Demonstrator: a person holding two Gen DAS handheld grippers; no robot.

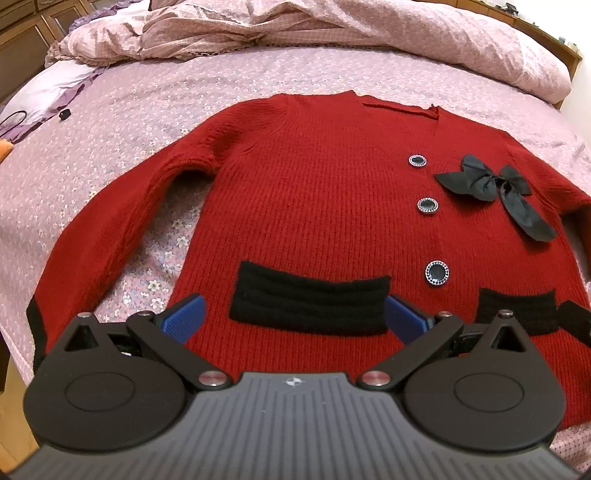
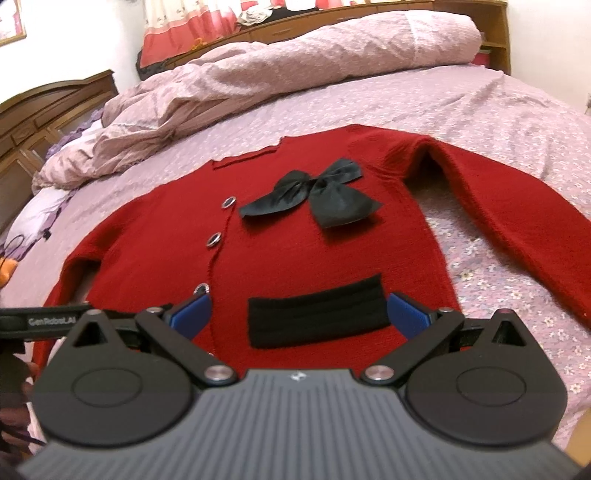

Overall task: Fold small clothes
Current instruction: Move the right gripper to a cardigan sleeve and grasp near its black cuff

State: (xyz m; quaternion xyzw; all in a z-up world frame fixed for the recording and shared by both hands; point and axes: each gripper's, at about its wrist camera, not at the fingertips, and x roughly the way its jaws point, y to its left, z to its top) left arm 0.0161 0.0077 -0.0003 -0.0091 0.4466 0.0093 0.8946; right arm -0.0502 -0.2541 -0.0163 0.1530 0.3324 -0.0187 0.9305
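Floral bedsheet (image 1: 147,122), rumpled pink duvet (image 2: 258,74), wooden headboard (image 2: 424,11)

Red cardigan (image 1: 314,192): hem hidden behind left gripper (image 1: 293,319) body in the left wrist view, same behind right gripper (image 2: 299,314) in the right wrist view. Right sleeve runs off the frame edge in both views, cuff unseen. Lowest of 3 buttons (image 2: 202,288) half covered by a blue fingertip (image 2: 192,314). Small black item (image 1: 64,114) on the bedsheet (image 1: 147,110) too small to identify. Orange thing (image 1: 5,147) cut by the frame edge. Dark blurred shapes at lower left of the right wrist view, can't tell what.
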